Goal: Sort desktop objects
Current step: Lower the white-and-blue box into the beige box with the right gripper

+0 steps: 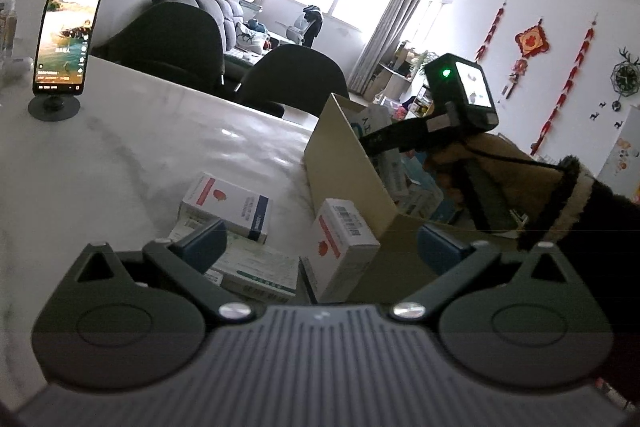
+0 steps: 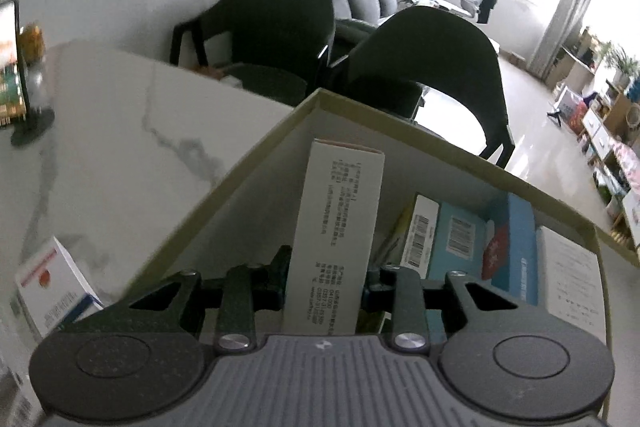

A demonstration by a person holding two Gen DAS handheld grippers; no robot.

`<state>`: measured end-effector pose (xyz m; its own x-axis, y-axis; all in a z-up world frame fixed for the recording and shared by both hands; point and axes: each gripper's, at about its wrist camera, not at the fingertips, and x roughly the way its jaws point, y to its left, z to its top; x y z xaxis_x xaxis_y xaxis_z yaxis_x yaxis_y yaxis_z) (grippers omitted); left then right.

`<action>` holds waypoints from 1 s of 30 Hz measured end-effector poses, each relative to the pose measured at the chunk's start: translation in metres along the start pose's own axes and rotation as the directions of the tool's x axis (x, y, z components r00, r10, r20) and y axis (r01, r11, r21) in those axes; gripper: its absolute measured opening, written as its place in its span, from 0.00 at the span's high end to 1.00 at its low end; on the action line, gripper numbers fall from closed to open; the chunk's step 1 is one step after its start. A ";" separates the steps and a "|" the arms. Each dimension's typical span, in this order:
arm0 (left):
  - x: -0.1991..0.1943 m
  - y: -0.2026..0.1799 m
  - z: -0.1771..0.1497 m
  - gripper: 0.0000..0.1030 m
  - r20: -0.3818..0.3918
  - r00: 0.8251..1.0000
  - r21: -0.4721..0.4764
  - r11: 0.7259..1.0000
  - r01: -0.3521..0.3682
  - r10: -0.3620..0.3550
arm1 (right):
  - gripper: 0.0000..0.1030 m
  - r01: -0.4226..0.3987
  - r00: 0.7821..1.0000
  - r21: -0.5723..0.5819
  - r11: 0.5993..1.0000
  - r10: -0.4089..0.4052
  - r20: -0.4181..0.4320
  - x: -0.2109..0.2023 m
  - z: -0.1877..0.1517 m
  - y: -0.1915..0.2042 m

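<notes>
My right gripper (image 2: pixel 326 283) is shut on a tall white carton (image 2: pixel 340 223) with printed text and points down into the open cardboard box (image 2: pixel 256 163). The carton's far end reaches the box's back corner. Several medicine packs lie inside, among them a blue one (image 2: pixel 516 247) and a light blue one with barcodes (image 2: pixel 452 239). My left gripper (image 1: pixel 320 247) stands open, low over loose packs on the table. A red-and-white pack with a barcode (image 1: pixel 340 243) lies between its fingers, untouched. A red-labelled pack with a blue stripe (image 1: pixel 228 203) and a flat green-printed one (image 1: pixel 260 267) lie beside it.
The marble table (image 1: pixel 160 139) carries a phone on a round stand (image 1: pixel 68 31) at the far left. Two dark chairs (image 1: pixel 172 43) (image 1: pixel 296 79) stand behind the far edge. A gloved hand and dark sleeve (image 1: pixel 560 195) reach over the cardboard box (image 1: pixel 344 163) from the right.
</notes>
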<state>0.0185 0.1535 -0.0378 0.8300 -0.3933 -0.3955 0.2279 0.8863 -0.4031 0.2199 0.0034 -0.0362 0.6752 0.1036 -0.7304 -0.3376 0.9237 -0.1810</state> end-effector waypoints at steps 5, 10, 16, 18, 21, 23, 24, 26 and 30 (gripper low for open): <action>-0.001 0.004 0.000 0.00 0.001 1.000 -0.010 1.000 -0.009 0.009 | 0.59 0.092 0.995 -0.130 0.987 -0.087 0.039 0.008 -0.003 0.010; 0.001 0.005 -0.001 0.00 -0.005 1.000 -0.014 1.000 -0.009 0.009 | 0.56 0.132 0.991 -0.204 0.970 -0.122 0.063 0.014 -0.006 0.015; 0.002 0.005 -0.002 0.00 -0.009 1.000 -0.015 1.000 -0.011 0.011 | 0.34 0.270 0.962 -0.345 0.899 -0.234 0.142 0.020 -0.011 0.032; 0.002 0.005 -0.002 0.00 -0.011 1.000 -0.016 1.000 -0.012 0.012 | 0.33 0.306 0.950 -0.365 0.879 -0.260 0.171 0.021 -0.012 0.032; 0.002 0.006 -0.003 0.00 -0.013 1.000 -0.018 1.000 -0.014 0.013 | 0.33 0.299 0.952 -0.338 0.893 -0.254 0.170 0.018 -0.010 0.025; 0.003 0.006 -0.004 0.00 -0.015 1.000 -0.020 1.000 -0.014 0.014 | 0.33 0.284 0.955 -0.300 0.911 -0.242 0.169 0.014 -0.006 0.018; 0.004 0.006 -0.004 0.00 -0.016 1.000 -0.021 1.000 -0.015 0.015 | 0.33 0.277 0.957 -0.282 0.918 -0.237 0.170 0.011 -0.005 0.014; 0.004 0.007 -0.005 0.00 -0.019 1.000 -0.024 1.000 -0.017 0.016 | 0.32 0.260 0.960 -0.246 0.934 -0.222 0.170 0.007 -0.002 0.008; 0.005 0.006 -0.006 0.00 -0.022 1.000 -0.027 1.000 -0.014 0.013 | 0.29 0.210 0.971 -0.182 0.961 -0.184 0.153 -0.003 -0.001 -0.002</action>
<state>0.0209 0.1552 -0.0465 0.8214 -0.3870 -0.4190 0.2026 0.8847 -0.4199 0.2176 0.0013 -0.0339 0.8178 -0.0129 -0.5754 -0.3013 0.8422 -0.4472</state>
